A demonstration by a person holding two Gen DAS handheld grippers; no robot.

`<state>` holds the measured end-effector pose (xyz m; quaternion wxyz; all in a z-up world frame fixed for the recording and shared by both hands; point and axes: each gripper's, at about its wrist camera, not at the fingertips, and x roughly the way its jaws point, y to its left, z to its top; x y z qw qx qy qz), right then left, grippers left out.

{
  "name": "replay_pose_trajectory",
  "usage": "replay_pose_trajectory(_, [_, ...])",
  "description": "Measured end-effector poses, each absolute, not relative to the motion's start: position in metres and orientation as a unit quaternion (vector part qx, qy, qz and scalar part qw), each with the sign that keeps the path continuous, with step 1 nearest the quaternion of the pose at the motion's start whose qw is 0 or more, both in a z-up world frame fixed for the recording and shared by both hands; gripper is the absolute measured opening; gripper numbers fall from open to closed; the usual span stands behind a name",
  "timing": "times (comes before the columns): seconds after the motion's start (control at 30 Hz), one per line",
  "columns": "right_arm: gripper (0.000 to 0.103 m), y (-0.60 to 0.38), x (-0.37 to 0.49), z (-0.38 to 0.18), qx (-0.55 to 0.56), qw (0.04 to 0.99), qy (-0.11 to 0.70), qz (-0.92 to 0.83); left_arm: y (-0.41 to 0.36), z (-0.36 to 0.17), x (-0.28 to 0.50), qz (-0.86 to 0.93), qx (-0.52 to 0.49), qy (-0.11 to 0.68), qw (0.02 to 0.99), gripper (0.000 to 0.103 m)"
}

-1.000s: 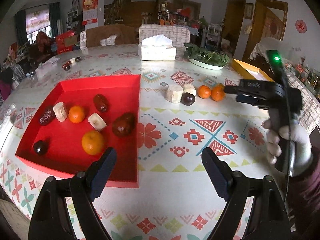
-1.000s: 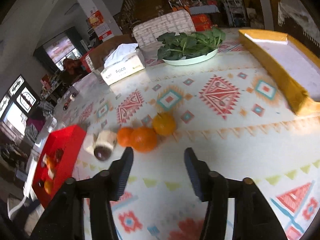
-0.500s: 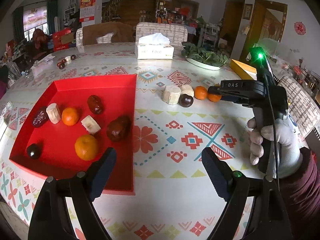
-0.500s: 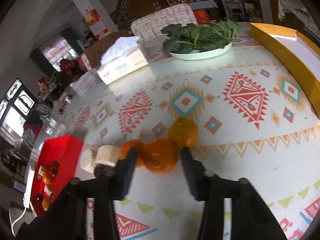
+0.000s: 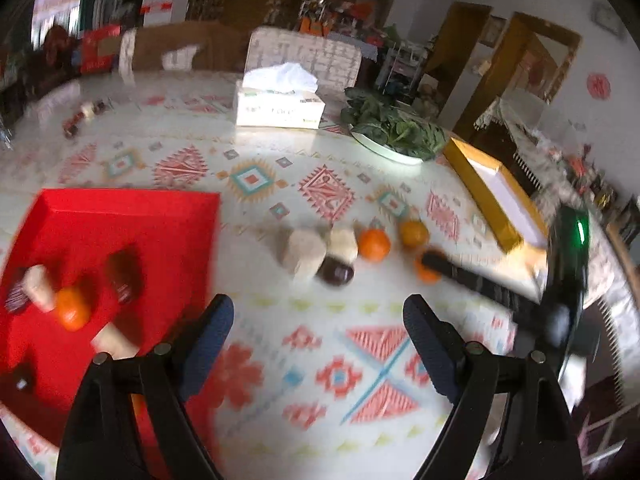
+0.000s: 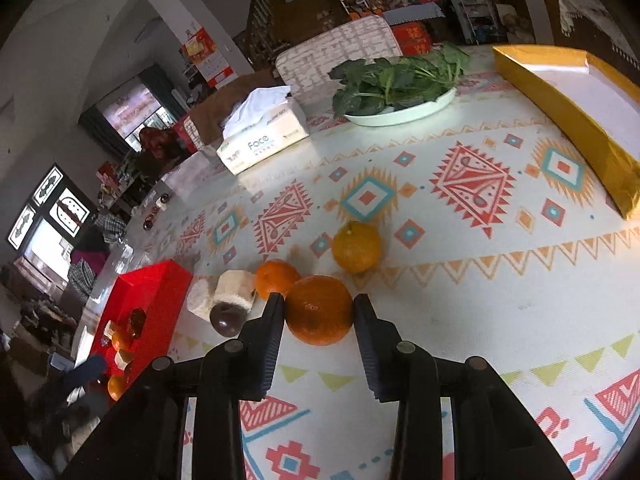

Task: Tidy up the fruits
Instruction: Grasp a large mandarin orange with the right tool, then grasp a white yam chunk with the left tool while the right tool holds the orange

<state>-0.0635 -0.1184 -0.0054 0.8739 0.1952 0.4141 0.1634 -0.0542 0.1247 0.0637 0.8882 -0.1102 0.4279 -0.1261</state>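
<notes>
My right tool (image 6: 319, 312) just closed, now clamped on orange (image 6: 319, 309), on counter (image 6: 460, 288) beside loose fruit. Left tool (image 5: 318, 334) open, empty. Step: pick-up. Next: lift clear of neighbours, carry to red tray (image 6: 148, 292).

1. The tray (image 6: 154, 280) sits at the bench's (image 6: 500, 300) left, holding several fruits.
2. Right of it lie two banana pieces (image 6: 234, 290) with a dark fruit (image 6: 227, 319) in front.
3. Further right, three oranges; the nearest orange (image 6: 319, 309) sits between the right gripper's (image 6: 319, 312) fingers.
4. Behind stand the tissue box (image 6: 262, 138) and plate of greens (image 6: 400, 110); the box lid (image 6: 580, 120) lies far right.
</notes>
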Motion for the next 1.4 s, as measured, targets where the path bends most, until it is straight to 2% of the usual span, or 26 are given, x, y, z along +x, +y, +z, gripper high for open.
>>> replay_pose_trajectory(0.13, [0.039,-0.120,-0.063,-0.007,0.201,0.872,0.414,0.165,0.126,0.054,-0.005,-0.121,-0.148,0.444,0.875,0.062])
replay_pose_trajectory(0.3, [0.039,-0.120,-0.065,-0.001,0.201,0.876,0.404,0.171,0.118,0.032,0.039,-0.093,-0.139,0.477,0.863,0.049])
replay_pose_trajectory(0.43, [0.039,-0.122,-0.064,-0.001,0.206,0.873,0.406,0.174,0.115,0.020,0.042,-0.103,-0.145,0.499,0.848,0.040])
replay_pose_trajectory(0.67, [0.039,-0.120,-0.062,-0.005,0.204,0.870,0.414,0.176,0.115,0.022,-0.002,-0.141,-0.126,0.523,0.831,0.040])
replay_pose_trajectory(0.83, [0.039,-0.116,-0.061,-0.010,0.200,0.866,0.424,0.172,0.109,0.036,-0.037,-0.133,-0.046,0.475,0.868,0.046])
replay_pose_trajectory(1.07, [0.039,-0.113,-0.061,-0.015,0.197,0.863,0.433,0.171,0.097,0.033,-0.032,-0.121,0.039,0.449,0.885,0.046])
replay_pose_trajectory(1.23, [0.039,-0.113,-0.061,-0.015,0.197,0.863,0.434,0.171,0.097,0.027,-0.012,-0.128,0.001,0.461,0.878,0.046])
replay_pose_trajectory(1.4, [0.040,-0.113,-0.061,-0.016,0.196,0.863,0.434,0.171,0.086,0.019,-0.009,-0.125,0.004,0.469,0.874,0.046])
